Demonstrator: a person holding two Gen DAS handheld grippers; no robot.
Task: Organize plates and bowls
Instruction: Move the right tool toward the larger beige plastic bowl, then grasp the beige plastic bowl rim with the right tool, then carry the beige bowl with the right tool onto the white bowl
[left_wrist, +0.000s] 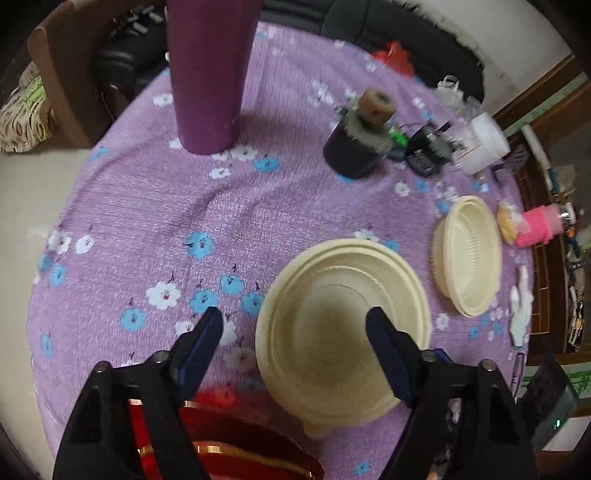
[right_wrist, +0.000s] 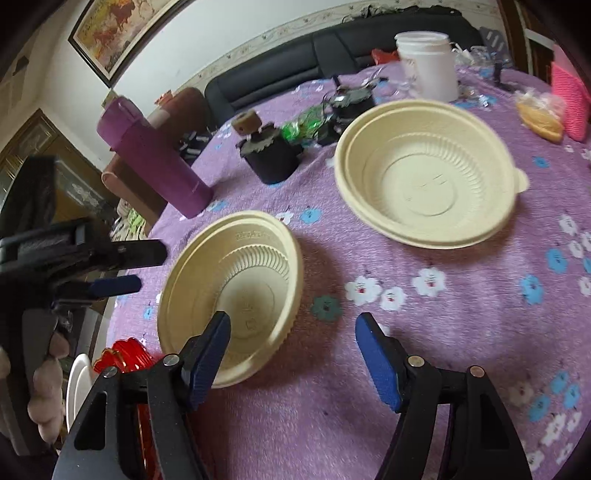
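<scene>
Two cream bowls lie on the desk (right_wrist: 332, 406) with its purple flowered cloth. The near bowl (left_wrist: 343, 328) sits beneath the left hand-held gripper (left_wrist: 295, 326), whose blue pads stand apart, one outside the rim over the cloth, the other over the bowl's hollow; no pad presses on it. The right hand-held gripper (right_wrist: 291, 332) is likewise open and holds nothing; its left pad overlaps that bowl's rim in view, though whether they touch is unclear. The far bowl (right_wrist: 428, 173) lies well apart. A purple flask (left_wrist: 207, 74), a dark pot (left_wrist: 354, 147) and a white jar (right_wrist: 428, 66) stand beyond. Red plates (left_wrist: 236, 443) sit at the desk's near edge.
</scene>
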